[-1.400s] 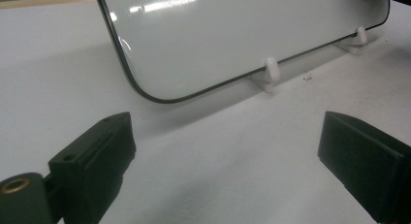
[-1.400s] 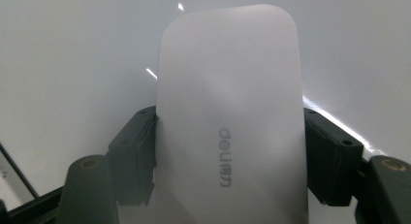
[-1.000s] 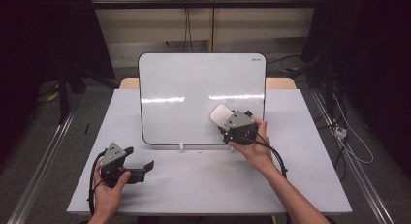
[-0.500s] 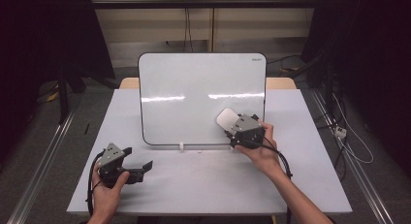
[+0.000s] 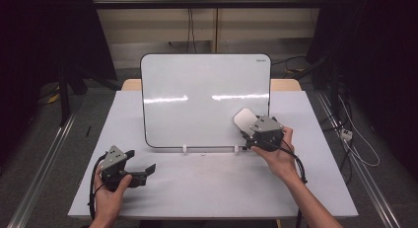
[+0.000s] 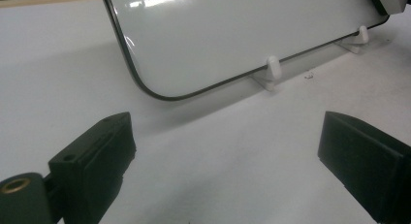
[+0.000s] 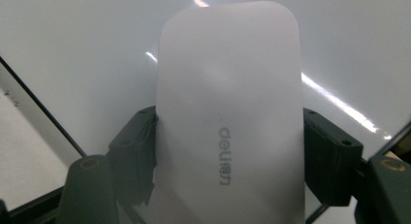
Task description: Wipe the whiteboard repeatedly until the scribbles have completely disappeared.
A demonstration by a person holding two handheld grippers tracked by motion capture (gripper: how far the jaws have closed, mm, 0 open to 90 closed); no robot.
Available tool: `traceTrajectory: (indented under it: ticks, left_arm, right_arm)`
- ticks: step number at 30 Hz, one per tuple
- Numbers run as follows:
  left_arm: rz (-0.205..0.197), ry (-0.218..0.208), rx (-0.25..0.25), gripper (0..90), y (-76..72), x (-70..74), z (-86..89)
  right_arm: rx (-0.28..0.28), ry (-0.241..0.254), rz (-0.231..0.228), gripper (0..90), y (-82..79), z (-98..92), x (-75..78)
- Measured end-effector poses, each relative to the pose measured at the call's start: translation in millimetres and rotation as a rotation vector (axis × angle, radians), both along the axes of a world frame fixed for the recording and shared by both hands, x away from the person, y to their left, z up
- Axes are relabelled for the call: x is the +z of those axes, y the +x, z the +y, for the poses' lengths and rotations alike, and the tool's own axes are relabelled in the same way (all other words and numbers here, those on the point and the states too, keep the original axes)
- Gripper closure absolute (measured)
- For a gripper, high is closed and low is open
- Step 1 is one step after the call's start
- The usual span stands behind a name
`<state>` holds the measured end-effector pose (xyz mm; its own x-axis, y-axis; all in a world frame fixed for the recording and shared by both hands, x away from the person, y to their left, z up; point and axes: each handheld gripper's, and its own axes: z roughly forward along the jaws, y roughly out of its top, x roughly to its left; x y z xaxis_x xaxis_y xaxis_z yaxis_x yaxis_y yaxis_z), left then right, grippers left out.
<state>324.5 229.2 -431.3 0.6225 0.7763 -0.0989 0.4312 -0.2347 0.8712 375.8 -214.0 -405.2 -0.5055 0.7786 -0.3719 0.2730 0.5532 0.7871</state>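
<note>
We have the right gripper clamped on the eraser, long axis ahead, whiteboard directly beyond it.

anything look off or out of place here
Nothing stands out. The whiteboard stands in its feet, wiped clean, the eraser sits straight in the right gripper, and the left gripper rests open on the table.

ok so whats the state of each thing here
whiteboard: upright on its feet, surface blank
eraser: clamped in the right gripper, held at the board's lower right
right gripper: shut on eraser
left gripper: open, nothing between the jaws, low over the table
</note>
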Motion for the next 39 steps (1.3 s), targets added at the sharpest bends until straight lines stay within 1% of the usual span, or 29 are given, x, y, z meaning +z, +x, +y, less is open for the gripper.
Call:
traceTrajectory:
  ticks: [2,4,7,9,12,13,14,18,20,21,23,25,29,30,33,36,39]
  left_arm:
    - [0.000,0.001,0.000,6.1,0.2,-0.1,0.2]
    - [0.002,0.000,0.002,6.1,0.2,-0.3,0.2]
    - [0.002,0.011,-0.004,6.1,0.5,0.0,0.5]
    - [0.002,0.009,-0.004,6.1,0.8,-0.1,-0.4]
    - [-0.001,0.006,-0.007,6.1,0.8,0.1,-1.1]
    - [-0.001,0.003,-0.005,6.1,0.8,0.0,-1.2]
    - [0.000,0.010,-0.008,6.1,1.1,0.0,-0.5]
    - [0.003,0.001,-0.002,6.2,0.7,-0.2,-0.4]
    - [0.000,0.002,-0.003,6.1,0.7,-0.1,-0.7]
    - [0.000,0.009,-0.007,6.1,0.9,-0.1,-0.4]
    - [0.004,0.007,-0.006,6.1,1.1,-0.5,-1.1]
    - [0.005,0.011,-0.007,6.1,1.2,-0.5,-1.3]
    - [0.006,0.014,-0.009,6.1,1.3,-1.0,-1.3]
    - [0.006,0.005,-0.005,6.1,1.1,-1.3,-1.8]
    - [0.006,-0.001,-0.008,6.1,0.9,-1.3,-1.1]
    - [0.010,-0.005,-0.002,6.1,1.9,-2.4,-0.3]
    - [0.012,0.005,-0.008,6.1,2.8,-2.1,0.7]
  right_arm:
    - [-0.012,0.001,-0.001,29.9,0.6,-3.4,1.3]
    - [-0.033,0.012,-0.003,29.9,1.6,-8.1,3.9]
    - [-0.056,0.022,-0.012,30.1,3.6,-14.4,8.8]
    - [-0.073,0.021,-0.026,30.3,4.9,-15.5,12.7]
    - [-0.088,0.030,-0.031,30.4,7.6,-16.9,17.2]
    - [-0.088,0.026,-0.032,30.4,7.8,-16.7,17.3]
    - [-0.089,0.023,-0.036,30.4,7.6,-16.3,17.0]
    - [-0.091,0.025,-0.039,30.4,5.5,-15.8,16.0]
    - [-0.085,0.017,-0.029,30.4,3.8,-14.8,14.9]
    - [-0.079,0.019,-0.022,30.5,2.6,-15.0,13.6]
    - [-0.072,0.022,-0.013,30.5,1.0,-15.8,11.8]
    - [-0.068,0.033,-0.003,30.5,-0.8,-16.7,10.3]
    - [-0.063,0.085,0.019,30.9,-2.8,-21.6,10.5]
    - [-0.062,0.098,0.024,31.0,-3.5,-23.1,11.0]
    - [-0.063,0.108,0.028,31.0,-5.6,-24.0,10.9]
    - [-0.063,0.118,0.018,31.0,-8.9,-23.4,12.9]
    - [-0.062,0.126,0.004,31.0,-12.0,-23.9,18.4]
